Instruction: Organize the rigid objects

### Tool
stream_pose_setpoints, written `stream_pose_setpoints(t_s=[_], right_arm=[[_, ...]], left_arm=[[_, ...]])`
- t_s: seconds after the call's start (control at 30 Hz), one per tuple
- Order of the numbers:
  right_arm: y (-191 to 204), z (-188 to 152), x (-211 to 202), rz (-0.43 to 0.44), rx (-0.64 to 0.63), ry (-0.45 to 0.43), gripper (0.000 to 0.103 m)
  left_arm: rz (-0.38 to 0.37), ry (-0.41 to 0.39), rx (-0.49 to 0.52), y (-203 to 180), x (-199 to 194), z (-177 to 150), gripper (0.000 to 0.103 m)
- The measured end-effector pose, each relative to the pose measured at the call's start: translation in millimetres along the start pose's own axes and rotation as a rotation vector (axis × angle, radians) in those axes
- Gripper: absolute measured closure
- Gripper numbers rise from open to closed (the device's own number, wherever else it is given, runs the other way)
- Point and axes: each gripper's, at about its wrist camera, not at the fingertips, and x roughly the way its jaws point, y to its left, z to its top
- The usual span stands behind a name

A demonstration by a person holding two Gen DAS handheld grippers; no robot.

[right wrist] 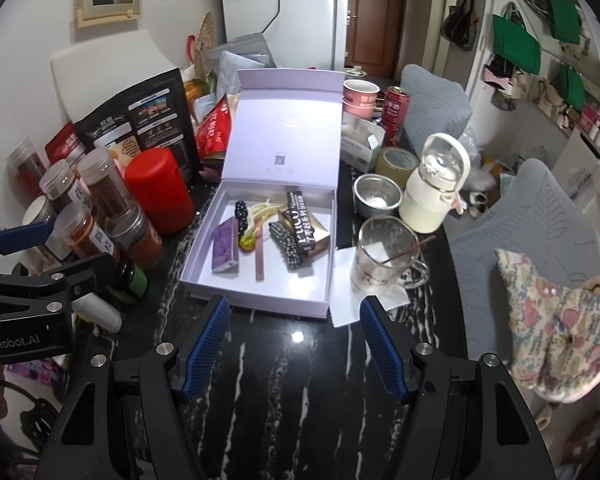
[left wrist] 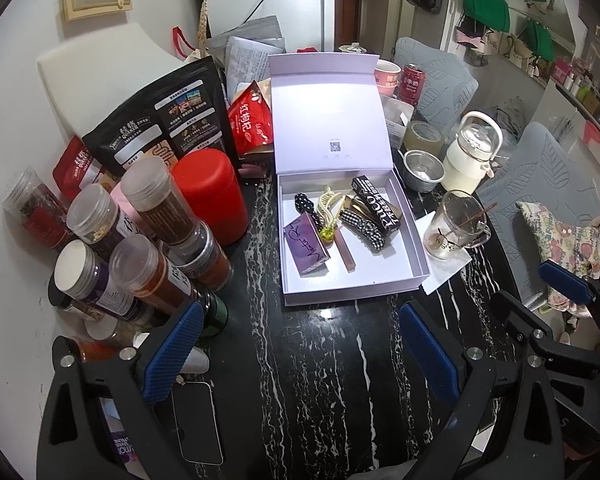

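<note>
An open lavender box (left wrist: pixel 352 297) (right wrist: pixel 256 305) stands on the black marble table (left wrist: pixel 320 392) with its lid upright. Inside lie a purple packet (left wrist: pixel 306 246) (right wrist: pixel 225 249), a black lettered carton (left wrist: pixel 376 204) (right wrist: pixel 300 224), a checkered hair clip (left wrist: pixel 360 226) (right wrist: pixel 286 246), a polka-dot clip (left wrist: pixel 304 202), a cream hair claw and a brown strip. My left gripper (left wrist: pixel 300 344) hovers open over bare table just in front of the box, holding nothing. My right gripper (right wrist: pixel 294 344) is also open and empty, in front of the box's near edge.
Spice jars (left wrist: pixel 140 240) (right wrist: pixel 88 208) and a red canister (left wrist: pixel 210 196) (right wrist: pixel 158 190) crowd the left. A glass mug (left wrist: pixel 454 224) (right wrist: pixel 384 256), metal cup (right wrist: pixel 376 196) and white bottle (left wrist: pixel 474 152) stand right of the box. A phone (left wrist: pixel 196 424) lies near left.
</note>
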Motion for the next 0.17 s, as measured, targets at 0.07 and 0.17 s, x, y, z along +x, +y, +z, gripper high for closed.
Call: stream_pose_setpoints(t_s=[0.07, 0.17], right_arm=[[-0.7, -2.0, -0.5, -0.001, 0.001, 0.002, 0.035], [-3.0, -5.3, -1.2, -0.002, 0.005, 0.005, 0.035]], left_arm=[[-0.001, 0.003, 0.004, -1.7, 0.7, -1.2, 0.003], [-0.009, 0.007, 0.013, -4.2, 1.1, -3.5, 0.003]])
